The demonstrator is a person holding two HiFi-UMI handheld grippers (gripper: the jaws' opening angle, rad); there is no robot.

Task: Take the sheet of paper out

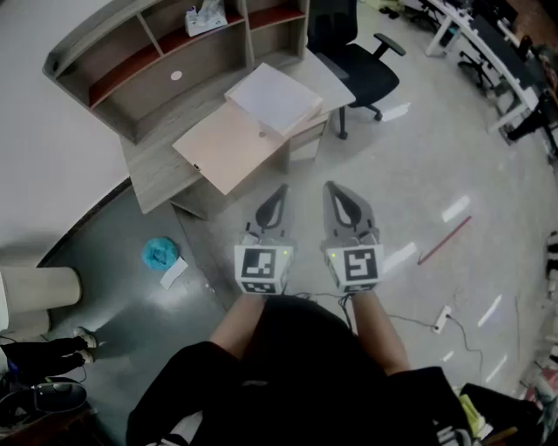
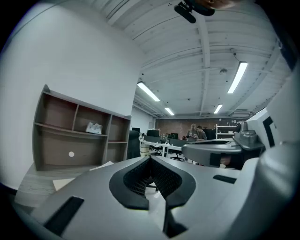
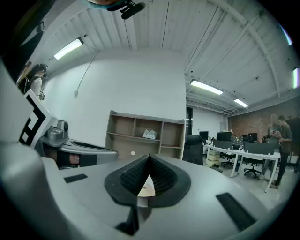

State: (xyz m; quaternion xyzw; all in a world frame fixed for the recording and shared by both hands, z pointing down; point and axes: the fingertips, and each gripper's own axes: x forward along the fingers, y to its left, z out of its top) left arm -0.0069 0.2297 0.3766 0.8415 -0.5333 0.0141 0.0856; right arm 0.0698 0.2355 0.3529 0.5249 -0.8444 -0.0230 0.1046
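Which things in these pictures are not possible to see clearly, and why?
White paper on the desk, head view: too small to count its sheets.
Same desk, right gripper view: mostly hidden behind the shut right gripper.
Blue thing on the floor, head view: too small to identify.
White item on the shelf, head view: too small to identify.

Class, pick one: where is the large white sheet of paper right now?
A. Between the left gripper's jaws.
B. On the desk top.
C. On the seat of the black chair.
B: the sheet of paper lies flat on the desk, while the left gripper has its jaws shut on nothing.
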